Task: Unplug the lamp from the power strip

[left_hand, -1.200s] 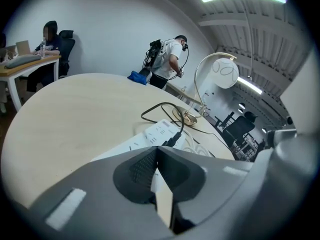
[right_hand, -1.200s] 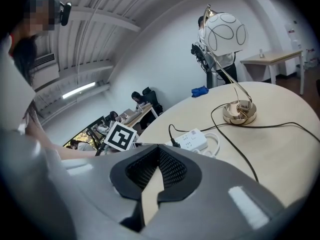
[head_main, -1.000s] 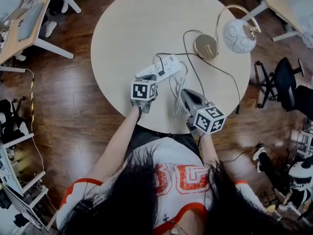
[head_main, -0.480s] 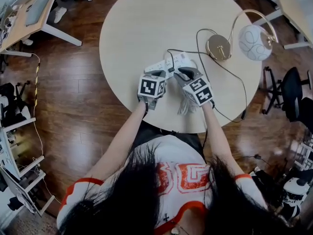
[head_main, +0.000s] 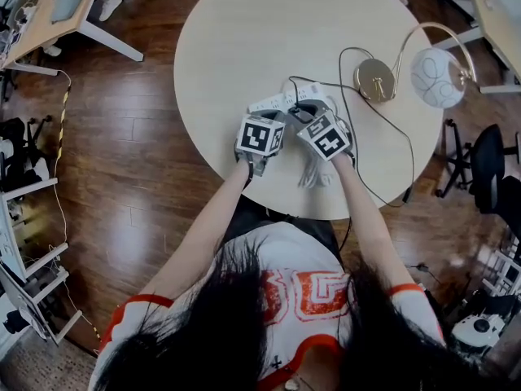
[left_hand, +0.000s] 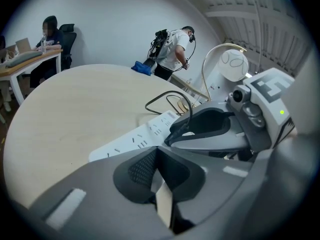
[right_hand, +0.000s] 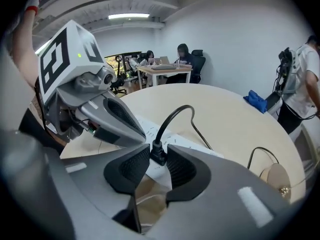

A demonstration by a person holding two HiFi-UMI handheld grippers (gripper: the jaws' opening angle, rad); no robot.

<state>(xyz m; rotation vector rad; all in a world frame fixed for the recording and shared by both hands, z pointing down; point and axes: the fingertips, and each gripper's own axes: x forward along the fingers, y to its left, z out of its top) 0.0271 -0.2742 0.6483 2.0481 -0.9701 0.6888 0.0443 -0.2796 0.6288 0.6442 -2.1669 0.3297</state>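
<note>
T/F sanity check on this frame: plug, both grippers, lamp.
The black plug sits in the power strip. True.
The right gripper is shut with nothing between its jaws. False: its jaws have just been opening and stand apart on either side of the plug.
The lamp stands on the floor. False: its base rests on the round table.
The left gripper is at the power strip, right beside the right gripper. True.

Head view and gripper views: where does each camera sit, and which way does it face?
Head view: overhead, facing down at the round beige table; hair, arms, left gripper, right gripper.
Left gripper view: along shut fingers toward the white power strip.
Right gripper view: fingers, just opening, flank the black plug.
Gripper views share the strip.
</note>
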